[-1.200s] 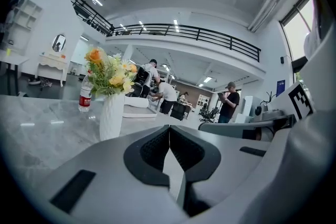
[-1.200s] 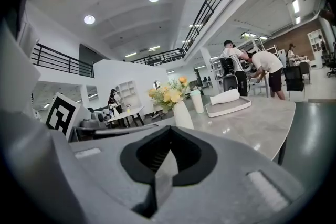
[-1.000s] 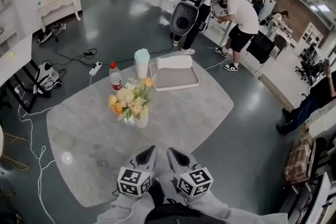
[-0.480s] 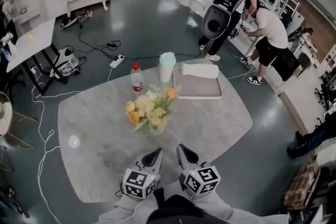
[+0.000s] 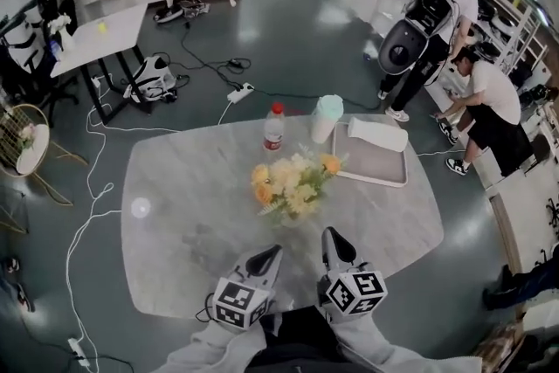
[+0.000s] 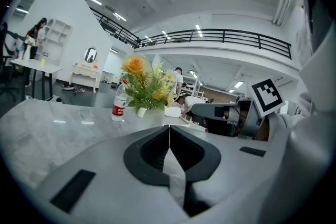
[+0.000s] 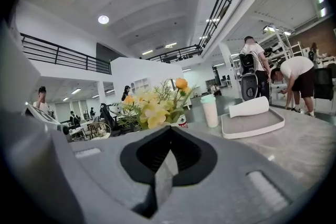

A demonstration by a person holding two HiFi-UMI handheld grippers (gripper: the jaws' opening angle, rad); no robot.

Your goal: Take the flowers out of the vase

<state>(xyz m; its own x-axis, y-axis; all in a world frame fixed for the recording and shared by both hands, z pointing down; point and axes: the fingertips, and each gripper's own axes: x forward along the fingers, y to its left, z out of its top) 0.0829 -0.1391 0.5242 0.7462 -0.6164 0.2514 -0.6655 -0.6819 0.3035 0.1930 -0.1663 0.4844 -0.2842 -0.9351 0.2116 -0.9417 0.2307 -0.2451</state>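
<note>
The left tongs are held over the near part of the counter, with the jaws pressed together and nothing between them. Ahead and slightly to their right, the flowers are seen standing upright in the vase at the counter's middle, with the stems running vertically. The right tongs are likewise closed on nothing and are judged the nearer, since the vase lies just ahead to their left. Compared with a second ago, both tongs are found closer to the vase, and the bouquet is shifted rightward in the head view.
</note>
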